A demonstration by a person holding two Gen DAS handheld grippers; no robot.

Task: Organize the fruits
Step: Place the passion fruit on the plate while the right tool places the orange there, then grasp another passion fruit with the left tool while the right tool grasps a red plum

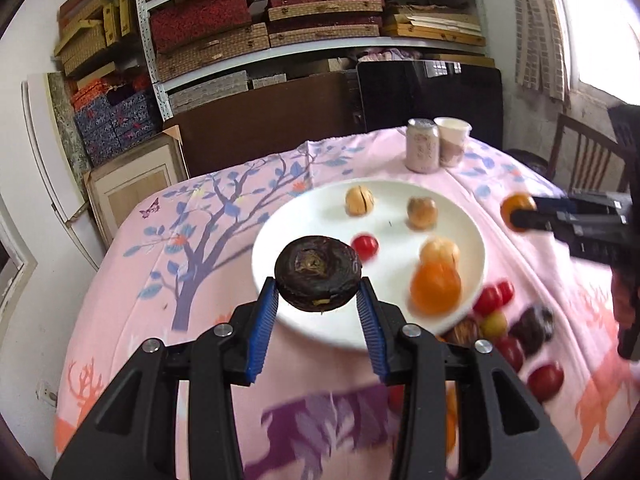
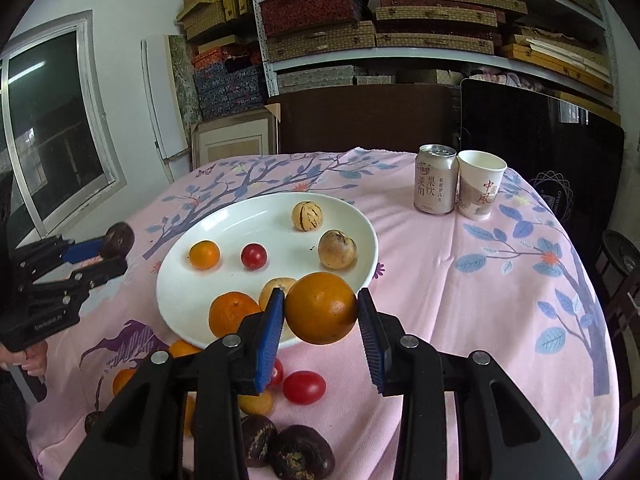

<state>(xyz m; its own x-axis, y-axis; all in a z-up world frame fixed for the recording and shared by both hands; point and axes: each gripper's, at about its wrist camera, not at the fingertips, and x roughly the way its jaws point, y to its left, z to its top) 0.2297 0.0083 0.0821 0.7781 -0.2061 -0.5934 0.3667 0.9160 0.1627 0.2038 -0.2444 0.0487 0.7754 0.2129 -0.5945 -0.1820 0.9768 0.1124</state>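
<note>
white plate [image 2: 224,220] is the goal for both loads, and it already holds six fruits, so each release wants a bare patch. the left gripper [image 1: 318,300] is clenched on a dark fruit [image 1: 318,278], held by its sides between the blue pads [image 1: 267,312]. that fruit hangs above the plate's near-left rim, just ahead of the fingertips, and it looks clear of the plate rather than resting on it. a good finish, i judge, is to carry it a little forward over the bare left part of the plate, lower until it nearly touches, then open slowly so it doesn't roll into the tomato [image 1: 365,246] just beyond it to the right.

the right gripper [image 2: 320,314] grips an orange [image 2: 321,307] at its widest part, pads on both sides. the orange sits right at the fingertips, above the plate's near rim. directly left of its left finger lie another orange [image 2: 232,314] and a pale fruit [image 2: 280,286], so there is little room there. i'd move it ahead toward the open middle of the plate and set it down low, since a round fruit dropped from height would likely roll.

loose fruits [image 2: 304,387] remain on the cloth [image 2: 460,300] below the right gripper's fingers, nearer than the plate, so the task looks roughly half done.
</note>
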